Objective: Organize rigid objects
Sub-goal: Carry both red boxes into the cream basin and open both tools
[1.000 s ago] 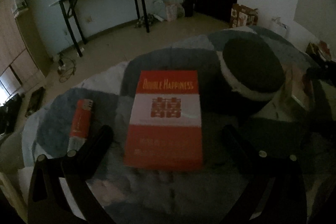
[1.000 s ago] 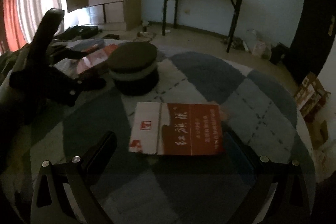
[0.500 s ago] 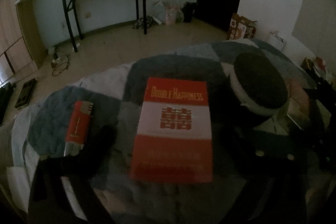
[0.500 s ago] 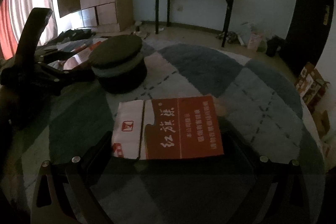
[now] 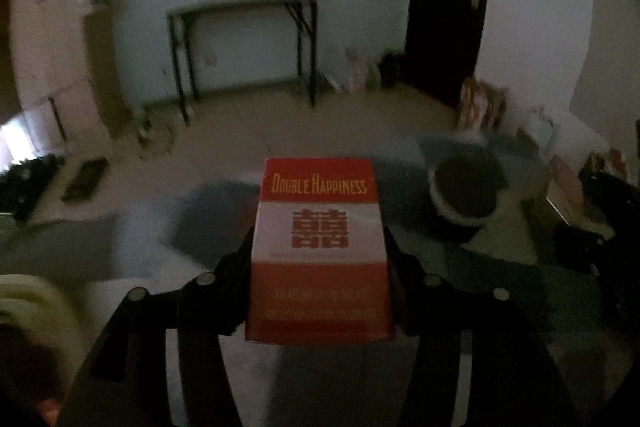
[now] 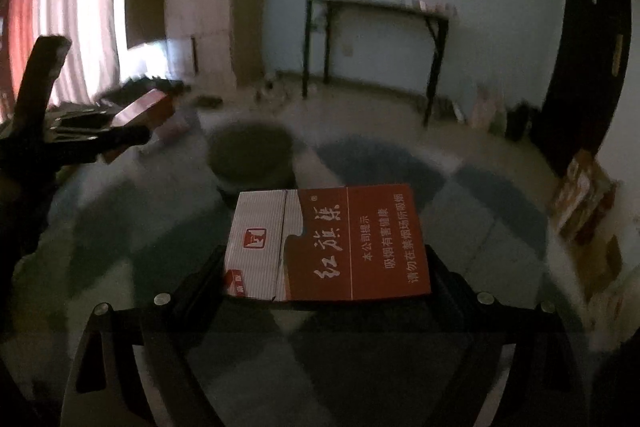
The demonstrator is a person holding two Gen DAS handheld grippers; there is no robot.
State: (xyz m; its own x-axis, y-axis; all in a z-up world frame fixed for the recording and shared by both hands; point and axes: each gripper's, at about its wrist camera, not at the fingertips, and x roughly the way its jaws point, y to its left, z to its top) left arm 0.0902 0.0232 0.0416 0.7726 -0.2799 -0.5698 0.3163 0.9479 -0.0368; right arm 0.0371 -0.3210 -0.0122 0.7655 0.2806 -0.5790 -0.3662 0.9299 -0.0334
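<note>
The red and white "Double Happiness" pack (image 5: 320, 227) hangs clear of the table, my left gripper (image 5: 319, 247) closing with both pads pressed on its long sides. In the right wrist view that gripper (image 6: 120, 137) shows at the far left, carrying its pack (image 6: 144, 107) above the table. My right gripper (image 6: 324, 259) is closing too, and its fingers touch the two ends of a red and white striped pack with Chinese writing (image 6: 328, 243). This pack stays sharp while the room behind it is blurred.
A dark round cap (image 5: 466, 193) sits on the round table with its blue and white quilted cover (image 6: 480, 227). More boxes (image 5: 560, 179) lie at the table's right edge. A black folding table (image 5: 240, 7) stands by the far wall, and cardboard boxes (image 6: 584, 203) sit on the floor.
My left gripper has shut on the Double Happiness pack and lifted it off the table; the orange lighter has left view. My right gripper has narrowed onto the striped pack and risen slightly.
</note>
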